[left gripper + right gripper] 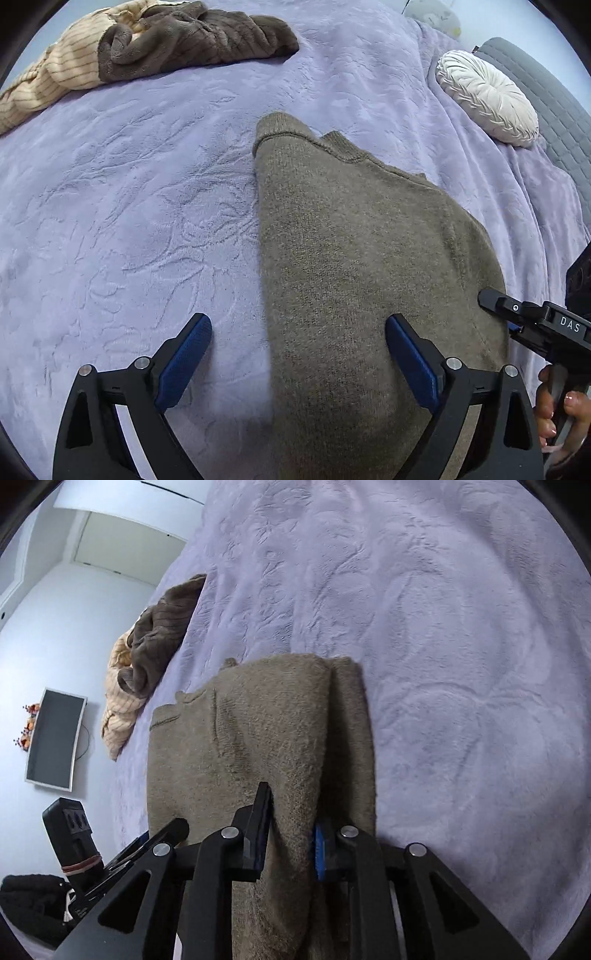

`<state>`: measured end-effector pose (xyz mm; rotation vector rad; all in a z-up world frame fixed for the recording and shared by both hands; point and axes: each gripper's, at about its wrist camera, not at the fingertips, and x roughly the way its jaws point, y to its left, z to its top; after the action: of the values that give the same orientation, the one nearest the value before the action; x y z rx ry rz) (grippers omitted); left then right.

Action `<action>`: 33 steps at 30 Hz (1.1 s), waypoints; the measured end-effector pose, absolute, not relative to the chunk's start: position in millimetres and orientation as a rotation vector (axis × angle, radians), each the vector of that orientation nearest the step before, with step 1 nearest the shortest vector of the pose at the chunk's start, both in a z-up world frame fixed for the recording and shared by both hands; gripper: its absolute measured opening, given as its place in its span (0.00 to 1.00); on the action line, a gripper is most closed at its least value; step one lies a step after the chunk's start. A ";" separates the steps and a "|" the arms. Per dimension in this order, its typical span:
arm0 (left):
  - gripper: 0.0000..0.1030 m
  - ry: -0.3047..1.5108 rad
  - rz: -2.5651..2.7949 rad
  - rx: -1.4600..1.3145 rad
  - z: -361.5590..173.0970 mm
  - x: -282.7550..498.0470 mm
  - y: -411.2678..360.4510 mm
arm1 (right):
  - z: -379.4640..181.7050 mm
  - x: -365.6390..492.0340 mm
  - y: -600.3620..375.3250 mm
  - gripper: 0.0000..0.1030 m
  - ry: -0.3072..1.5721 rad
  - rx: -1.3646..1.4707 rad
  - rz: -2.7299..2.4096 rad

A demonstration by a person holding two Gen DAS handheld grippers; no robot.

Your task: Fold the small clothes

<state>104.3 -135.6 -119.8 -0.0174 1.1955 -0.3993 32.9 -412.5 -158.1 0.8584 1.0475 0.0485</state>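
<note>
A taupe knit sweater (354, 251) lies folded lengthwise on the lavender blanket (129, 206), neckline pointing away. My left gripper (299, 339) hangs open just above it. The sweater's left edge runs between its blue pads (184, 365), which touch nothing. At the right edge of the left wrist view, my right gripper (502, 314) reaches onto the sweater's right side, with a hand (554, 410) on its handle. In the right wrist view, my right gripper (291, 830) is shut on a raised ridge of the sweater (258, 723). The cloth fills the narrow gap between its fingers.
A heap of brown ribbed cloth (192, 40) and cream striped cloth (62, 74) sits at the bed's far left. A round white pleated cushion (487, 99) and a grey quilt (554, 110) lie at the right. A screen (55, 738) hangs on the wall beyond the bed.
</note>
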 end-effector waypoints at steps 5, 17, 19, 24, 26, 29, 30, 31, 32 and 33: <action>0.93 1.183 -0.364 0.042 -99.4 96.6 -118.2 | -133.3 13.0 -414.4 0.34 1.077 0.740 -0.045; 0.93 1.223 -0.328 -0.003 -95.9 61.2 -100.0 | -120.7 -44.8 -362.5 0.08 1.273 0.720 0.155; 0.93 1.220 -0.345 0.016 -96.3 52.3 -105.4 | -115.4 -43.8 -357.0 0.08 1.269 0.640 0.137; 0.95 1.267 -0.363 0.075 -121.5 38.8 -119.6 | -124.6 -45.4 -357.0 0.07 1.306 0.450 0.033; 0.98 1.317 -0.342 0.064 -133.7 36.1 -119.6 | -137.7 -47.0 -357.7 0.07 1.324 0.462 0.029; 0.98 1.305 -0.332 0.052 -131.4 31.9 -117.2 | -135.7 -50.2 -366.9 0.13 1.310 0.531 0.009; 0.98 1.303 -0.329 0.059 -130.7 31.1 -117.5 | -134.0 -51.9 -370.5 0.18 1.311 0.551 -0.005; 0.98 1.305 -0.322 0.063 -130.6 30.6 -117.8 | -132.1 -54.7 -375.0 0.23 1.312 0.566 -0.022; 0.98 1.306 -0.315 0.065 -130.7 29.7 -118.0 | -129.6 -58.0 -378.6 0.24 1.308 0.582 -0.033; 0.98 1.308 -0.311 0.063 -130.6 29.1 -117.8 | -124.8 -59.7 -382.7 0.24 1.301 0.589 -0.053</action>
<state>29.1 -117.8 -130.6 0.0628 1.3083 -0.3108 -59.7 -382.7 -124.8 0.5893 1.3006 -0.0532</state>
